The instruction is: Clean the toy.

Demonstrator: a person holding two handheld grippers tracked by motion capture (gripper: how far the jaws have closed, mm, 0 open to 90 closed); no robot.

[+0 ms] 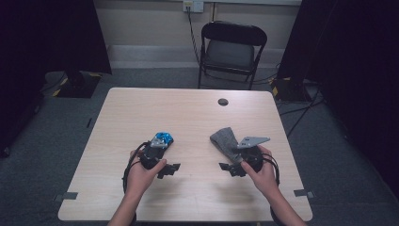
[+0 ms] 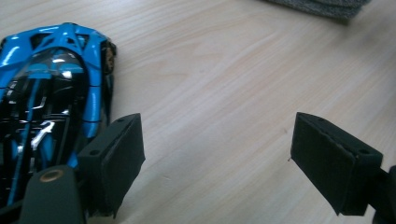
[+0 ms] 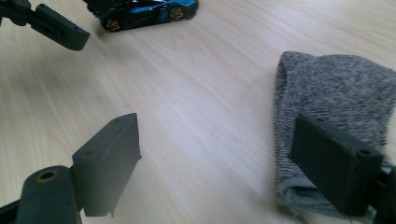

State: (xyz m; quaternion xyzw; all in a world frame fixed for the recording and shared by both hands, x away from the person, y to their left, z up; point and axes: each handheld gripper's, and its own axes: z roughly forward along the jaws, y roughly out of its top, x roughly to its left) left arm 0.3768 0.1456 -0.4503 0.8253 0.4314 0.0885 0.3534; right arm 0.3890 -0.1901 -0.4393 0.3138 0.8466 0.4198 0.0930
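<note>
A blue and black toy car sits on the wooden table, left of centre. A grey sock lies right of centre. My left gripper hovers just in front of the car, its jaws wide apart over bare wood. In the left gripper view the car lies beside the left jaw of the open left gripper. My right gripper is open beside the sock. In the right gripper view, the right gripper has its right jaw over the sock, with nothing gripped.
A black folding chair stands beyond the table's far edge. A round dark cable hole sits near that edge. Dark curtains hang at both sides. The right gripper view also shows the car farther off.
</note>
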